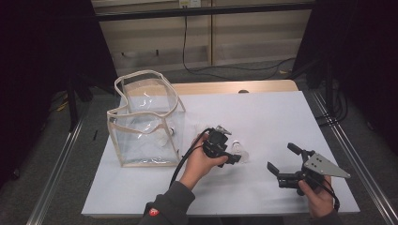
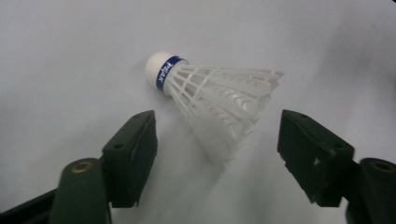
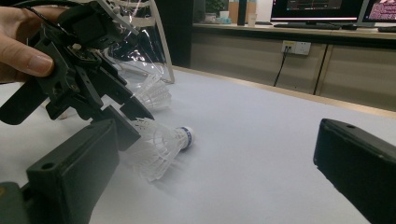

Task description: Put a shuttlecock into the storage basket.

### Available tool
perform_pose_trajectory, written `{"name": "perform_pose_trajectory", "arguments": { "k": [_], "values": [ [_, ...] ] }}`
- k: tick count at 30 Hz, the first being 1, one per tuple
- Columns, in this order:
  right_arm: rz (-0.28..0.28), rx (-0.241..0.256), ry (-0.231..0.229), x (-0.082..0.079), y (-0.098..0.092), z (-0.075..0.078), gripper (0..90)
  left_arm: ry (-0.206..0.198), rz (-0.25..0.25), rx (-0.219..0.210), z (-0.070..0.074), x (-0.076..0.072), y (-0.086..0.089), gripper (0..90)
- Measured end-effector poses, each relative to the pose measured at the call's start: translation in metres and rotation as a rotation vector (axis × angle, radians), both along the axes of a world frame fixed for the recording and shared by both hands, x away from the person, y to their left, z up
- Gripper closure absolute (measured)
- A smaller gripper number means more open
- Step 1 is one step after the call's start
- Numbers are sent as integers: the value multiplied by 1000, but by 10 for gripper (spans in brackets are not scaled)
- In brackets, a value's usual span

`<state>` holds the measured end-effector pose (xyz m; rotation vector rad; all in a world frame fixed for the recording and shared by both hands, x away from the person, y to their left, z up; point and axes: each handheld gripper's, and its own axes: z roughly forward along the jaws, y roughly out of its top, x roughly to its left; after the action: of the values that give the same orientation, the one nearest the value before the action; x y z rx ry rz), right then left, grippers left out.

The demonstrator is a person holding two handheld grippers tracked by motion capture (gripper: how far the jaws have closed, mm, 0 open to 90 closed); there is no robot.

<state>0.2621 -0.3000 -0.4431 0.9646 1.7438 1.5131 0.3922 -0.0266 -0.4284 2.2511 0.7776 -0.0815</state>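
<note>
Two hand-held grippers sit over the white counter (image 1: 263,117), both with jaws apart. The left hand-held gripper (image 2: 217,140) straddles a shuttlecock (image 2: 210,100) lying on its side; the right hand-held gripper (image 1: 284,161) hovers at three o'clock. A clear bag (image 1: 143,117) stands at ten o'clock.

- The shuttlecock (image 2: 212,100) lies on its side on the counter (image 2: 70,56). A blue band runs around it just below the white cork tip, and white capital letters on that band read "PEAK".
- In the right gripper view the same blue band is in sight, but its lettering is too small to read.
- A small red round badge sits on the person's dark sleeve (image 1: 162,208) in the high view; its mark cannot be read.
</note>
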Motion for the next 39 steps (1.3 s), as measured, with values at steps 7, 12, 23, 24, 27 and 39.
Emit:
{"name": "perform_pose_trajectory", "arguments": {
  "k": [7, 12, 23, 24, 27, 39],
  "values": [
    [-1, 4, 5, 0, 0, 0, 1, -2, -4, 16, -5, 2, -3, 332],
    [1, 6, 4, 0, 0, 0, 1, -4, -4, 27, -8, 4, -3, 364],
    [7, 0, 2, 1, 1, 0, 1, -3, 14, 28, -12, 8, -3, 394],
    [7, 0, 1, 1, 1, 0, 1, -2, 19, 21, -13, 8, -2, 423],
    [2, 3, 5, 1, 1, 0, 1, -16, 30, 14, -13, 9, -2, 417],
    [1, 0, 6, -1, 0, -1, 1, -35, 47, -17, -10, 13, 2, 510]
  ]
}}
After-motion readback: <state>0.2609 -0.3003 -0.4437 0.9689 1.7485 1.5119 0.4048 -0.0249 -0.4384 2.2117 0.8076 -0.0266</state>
